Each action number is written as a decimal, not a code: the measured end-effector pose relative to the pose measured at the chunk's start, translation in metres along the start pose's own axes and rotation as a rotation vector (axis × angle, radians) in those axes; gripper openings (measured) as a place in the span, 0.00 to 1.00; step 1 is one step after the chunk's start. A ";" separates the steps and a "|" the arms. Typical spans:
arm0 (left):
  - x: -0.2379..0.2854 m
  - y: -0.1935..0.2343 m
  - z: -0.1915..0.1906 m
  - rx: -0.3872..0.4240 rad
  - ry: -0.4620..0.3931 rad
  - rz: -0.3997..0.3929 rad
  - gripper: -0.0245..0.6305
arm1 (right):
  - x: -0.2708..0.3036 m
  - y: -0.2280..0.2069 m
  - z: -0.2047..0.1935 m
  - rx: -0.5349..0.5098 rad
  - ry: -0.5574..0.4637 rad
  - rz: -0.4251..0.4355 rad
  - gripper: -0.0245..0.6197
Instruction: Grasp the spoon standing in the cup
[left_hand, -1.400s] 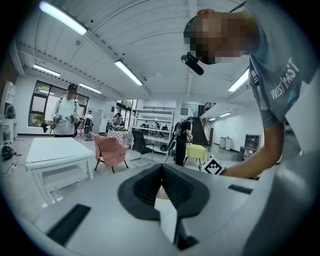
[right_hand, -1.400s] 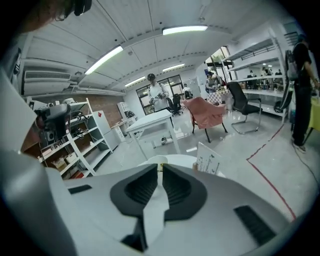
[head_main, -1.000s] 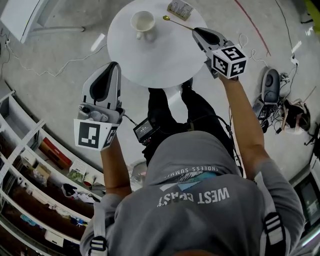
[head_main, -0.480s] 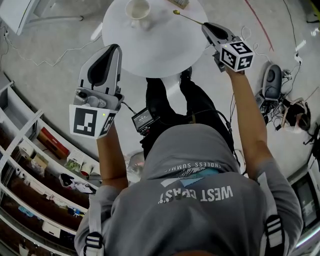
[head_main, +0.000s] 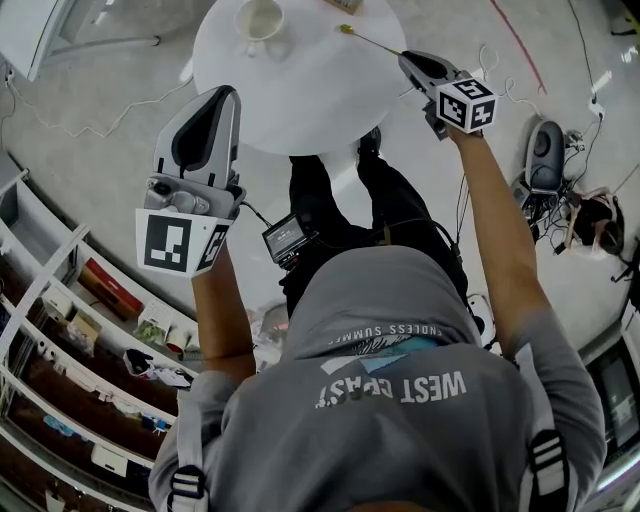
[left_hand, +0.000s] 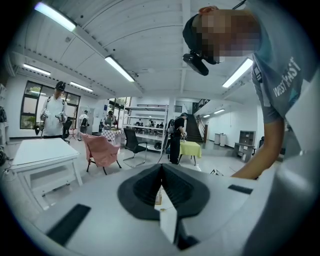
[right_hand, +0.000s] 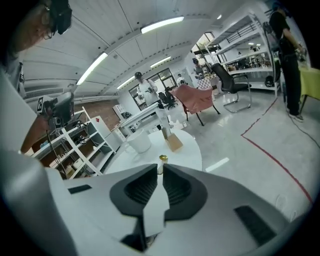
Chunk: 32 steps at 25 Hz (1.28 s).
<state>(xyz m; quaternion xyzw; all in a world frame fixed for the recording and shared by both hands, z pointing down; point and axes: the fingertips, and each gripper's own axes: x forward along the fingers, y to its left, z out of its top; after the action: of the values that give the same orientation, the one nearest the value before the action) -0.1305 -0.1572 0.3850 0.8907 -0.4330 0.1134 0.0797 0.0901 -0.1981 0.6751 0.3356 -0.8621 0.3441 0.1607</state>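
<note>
A white cup (head_main: 260, 18) stands on the round white table (head_main: 300, 100) at the top of the head view. My right gripper (head_main: 403, 58) is shut on the thin handle of a gold spoon (head_main: 345, 28), which hangs in the air over the table to the right of the cup. From the right gripper view the spoon's gold bowl (right_hand: 162, 159) pokes out past the closed jaws, and the cup (right_hand: 139, 141) sits beyond it to the left. My left gripper (head_main: 228, 92) hovers off the table's left edge, shut and holding nothing (left_hand: 161, 172).
A small cardboard box (right_hand: 174, 142) lies on the table's far side. Shelving (head_main: 60, 300) lines the left. Cables and a bag (head_main: 590, 220) lie on the floor at the right. The person's legs (head_main: 370, 200) stand against the table's near edge.
My right gripper has carried the spoon farther right of the cup. The left gripper has drifted slightly left and nearer the head camera. The table has slid up in the view.
</note>
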 end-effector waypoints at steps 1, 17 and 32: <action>0.000 -0.001 0.000 0.001 0.001 -0.001 0.04 | 0.001 -0.003 -0.004 0.006 0.002 -0.004 0.09; 0.000 -0.002 0.009 0.024 0.005 -0.003 0.04 | 0.016 -0.039 -0.050 -0.015 0.166 -0.058 0.11; -0.021 -0.003 0.042 0.089 -0.040 0.042 0.04 | -0.007 0.000 0.027 -0.111 0.029 -0.041 0.13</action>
<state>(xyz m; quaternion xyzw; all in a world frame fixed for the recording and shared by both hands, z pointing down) -0.1351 -0.1501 0.3390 0.8862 -0.4475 0.1163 0.0291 0.0937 -0.2144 0.6524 0.3388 -0.8703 0.2973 0.1987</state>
